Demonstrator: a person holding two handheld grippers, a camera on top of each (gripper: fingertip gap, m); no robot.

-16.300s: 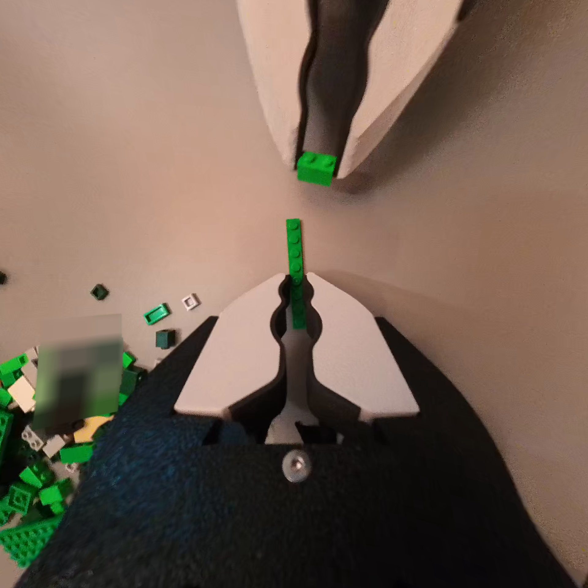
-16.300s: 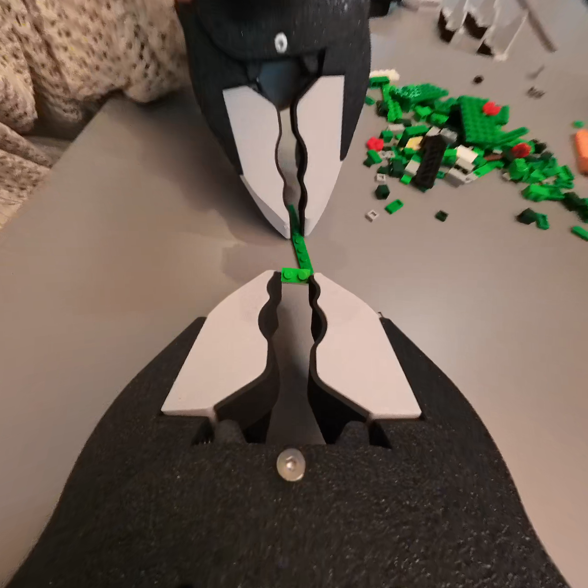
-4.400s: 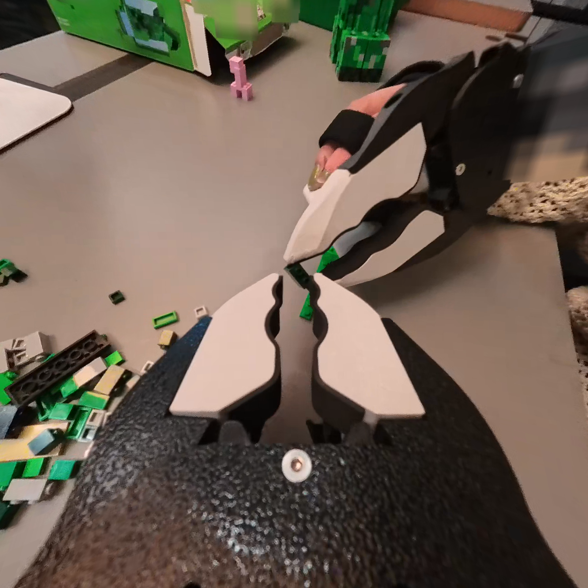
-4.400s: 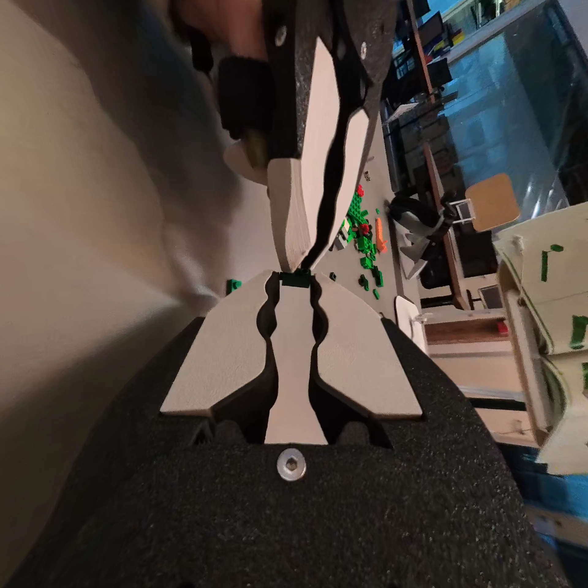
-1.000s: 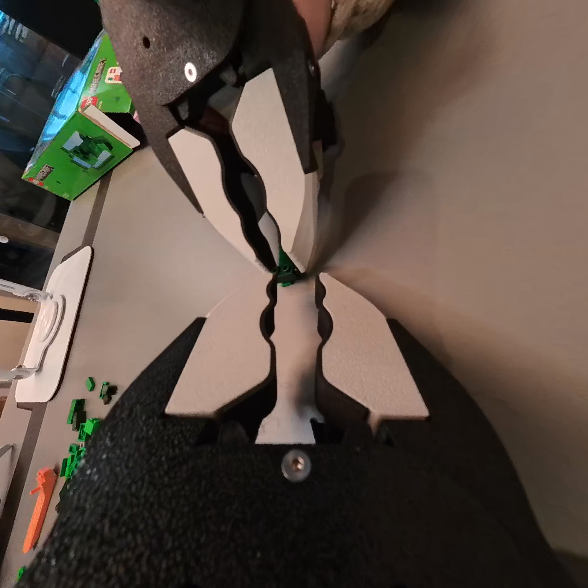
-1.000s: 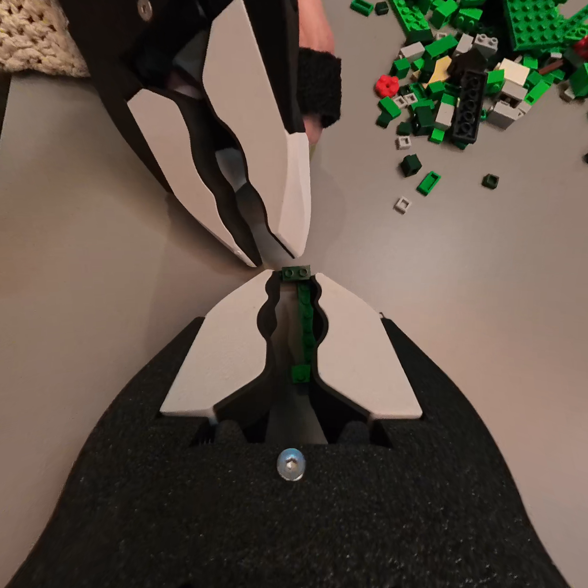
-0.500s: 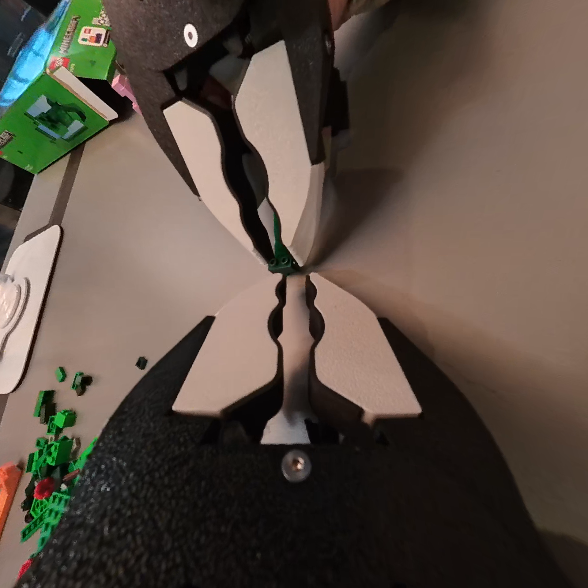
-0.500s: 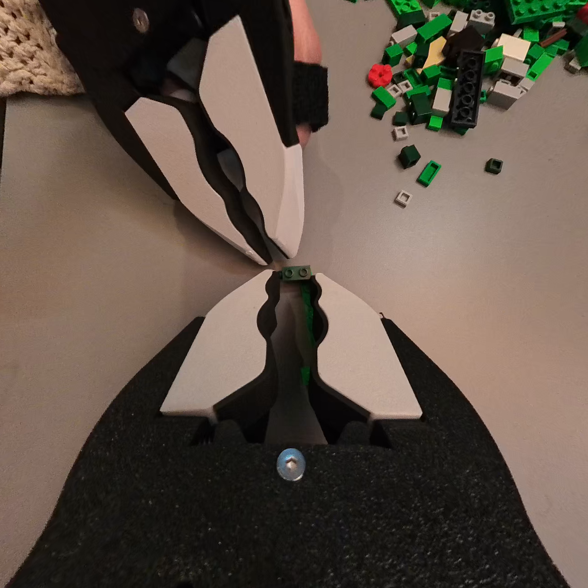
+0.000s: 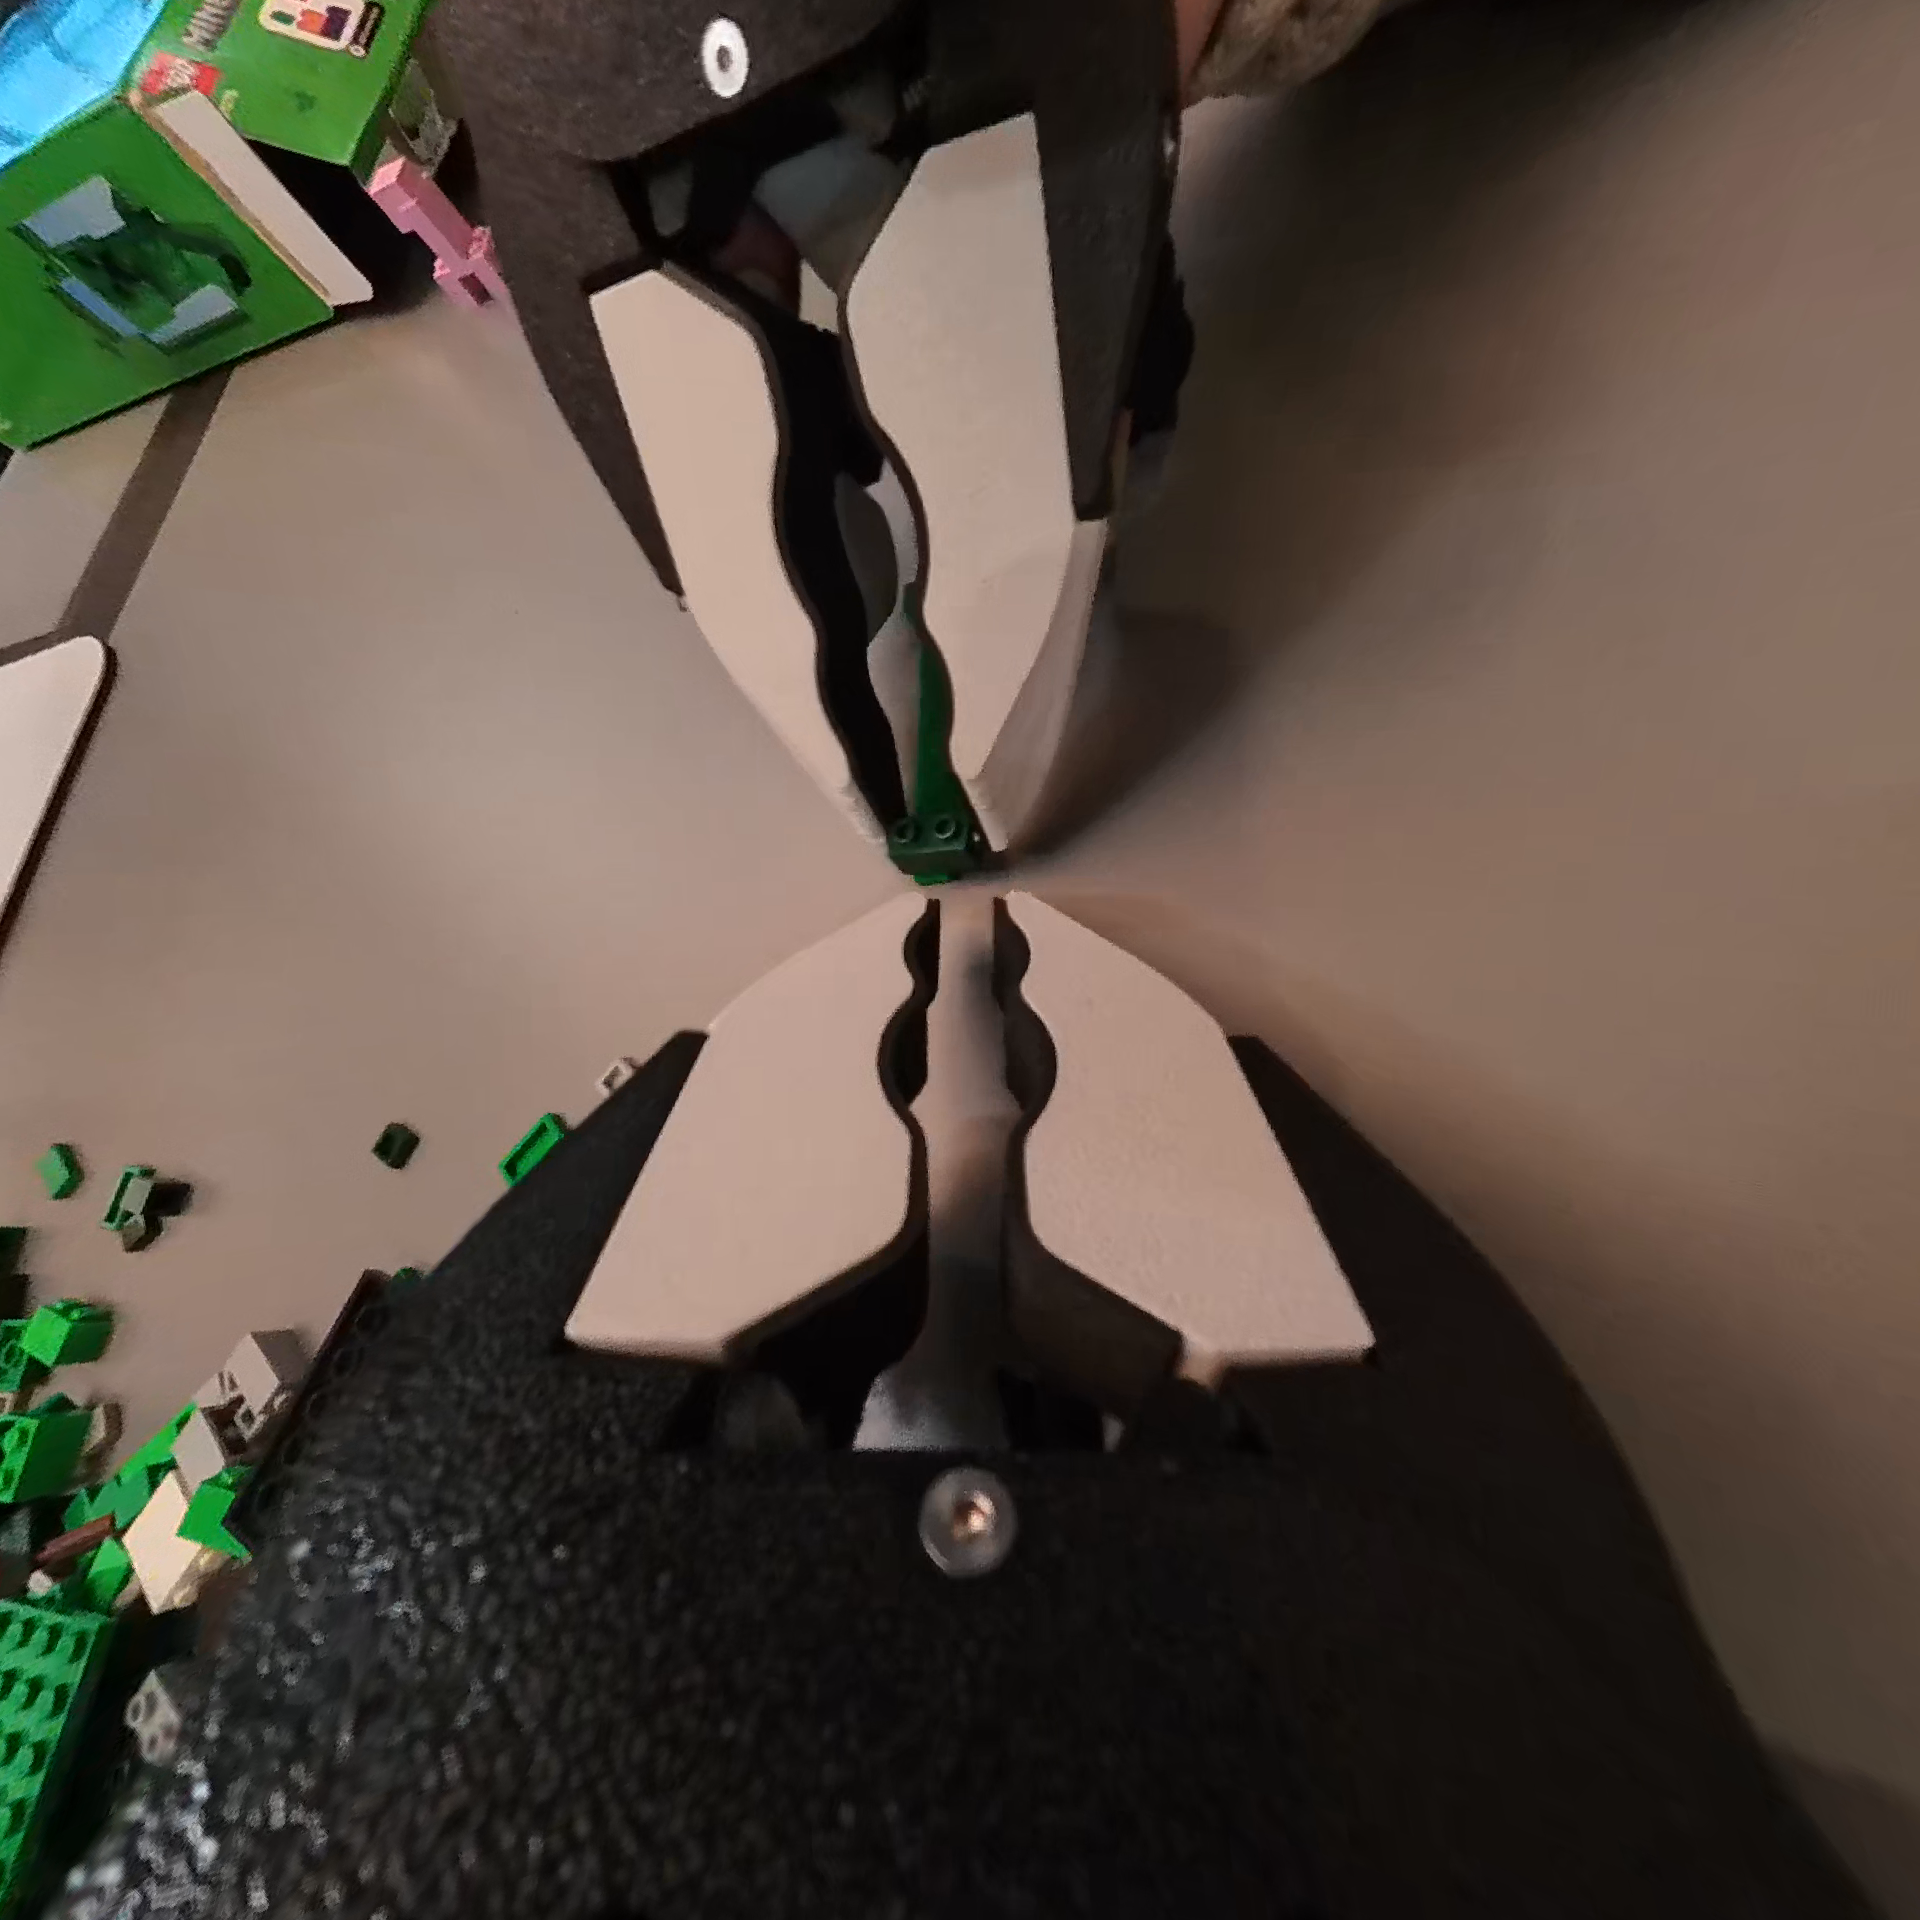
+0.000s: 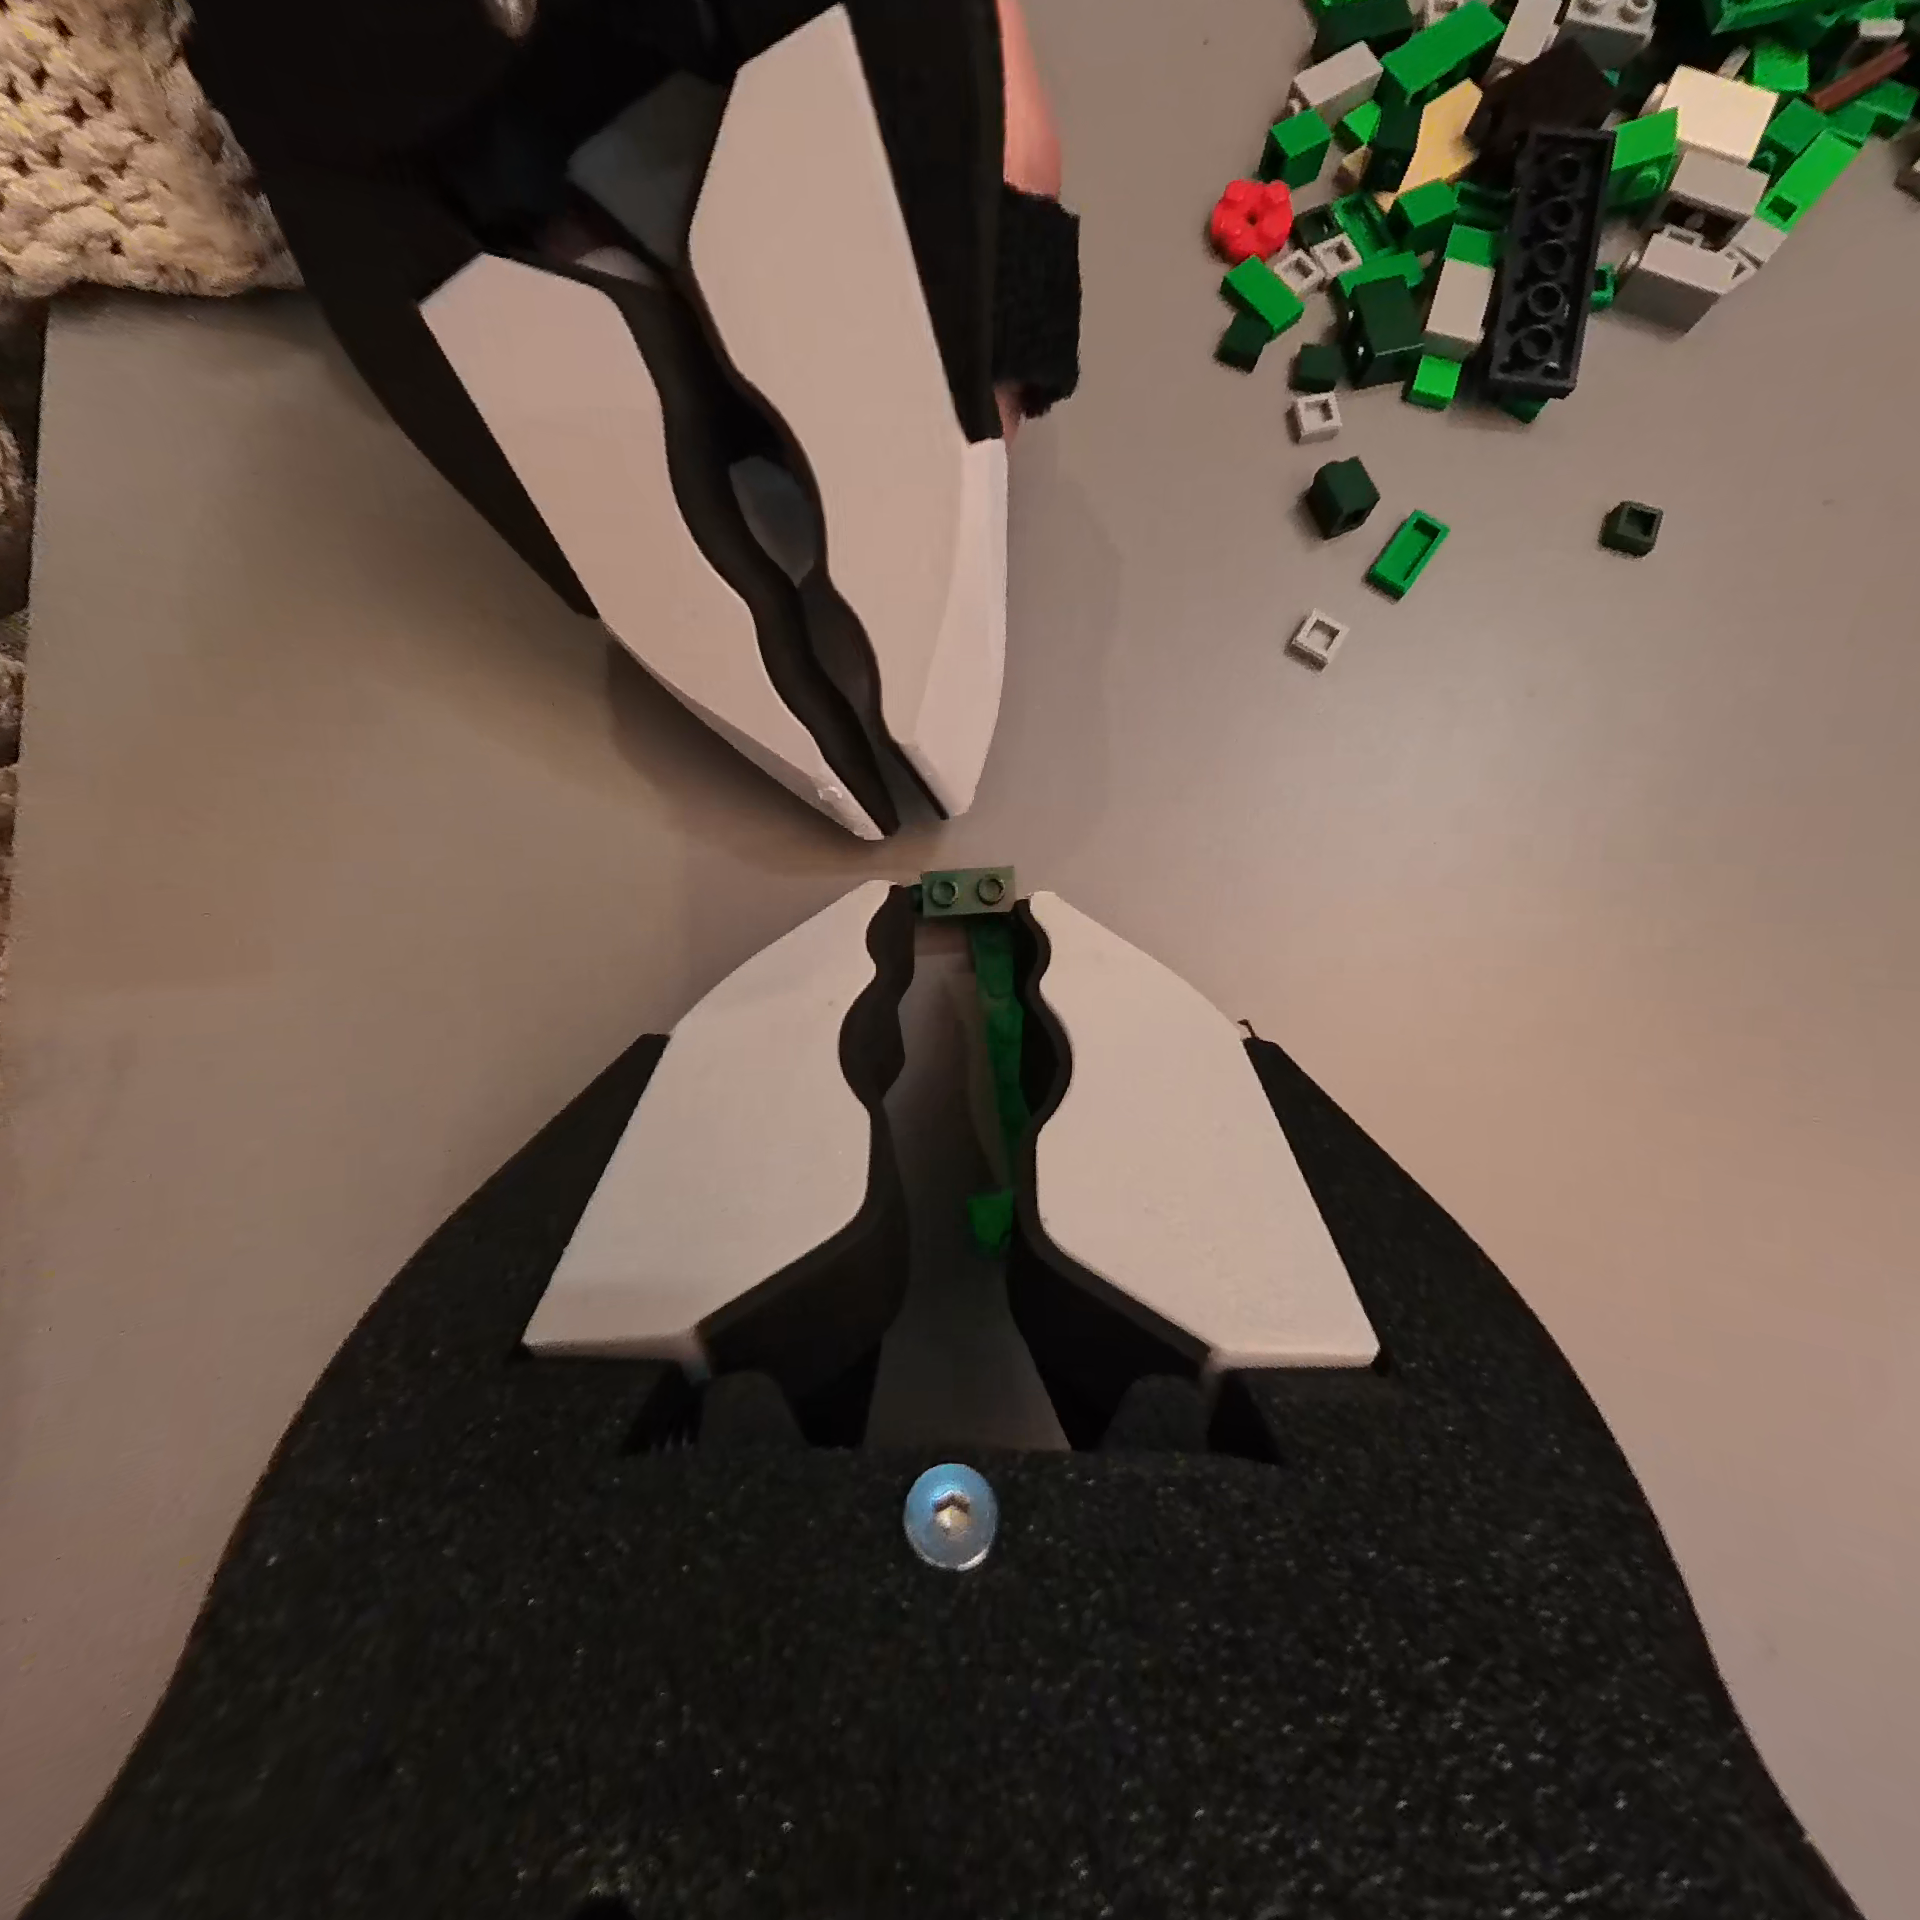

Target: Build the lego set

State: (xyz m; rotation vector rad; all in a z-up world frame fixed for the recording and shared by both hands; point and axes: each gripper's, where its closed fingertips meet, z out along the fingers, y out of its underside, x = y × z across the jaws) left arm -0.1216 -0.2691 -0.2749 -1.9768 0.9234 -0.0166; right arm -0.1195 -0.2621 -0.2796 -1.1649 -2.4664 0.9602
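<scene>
**Q:** Grey table (image 10: 1558,1039) fills both views; what lies on it, from left to right?

**A:** In the right wrist view, a knitted cloth (image 10: 94,156) at the far left corner, then the left gripper (image 10: 914,821), and at the upper right a pile of loose bricks (image 10: 1538,208), mostly green, with a black brick (image 10: 1548,270) and a red flower piece (image 10: 1252,218). The left wrist view shows a green box (image 9: 156,260) and a pink figure (image 9: 447,239) at its upper left.

**Q:** How do the grippers stand?

**A:** Tip to tip. The left gripper's fingers are drawn nearly together with nothing between them. The right gripper (image 10: 966,899) is clamped on a dark green two-stud plate (image 10: 966,891) at its fingertips.

**Q:** Where is the build itself?

**A:** A long green strip (image 10: 997,1081), joined to that plate, runs back between the right gripper's fingers. The left gripper's tips sit just beside the plate; whether they touch it cannot be told.
</scene>
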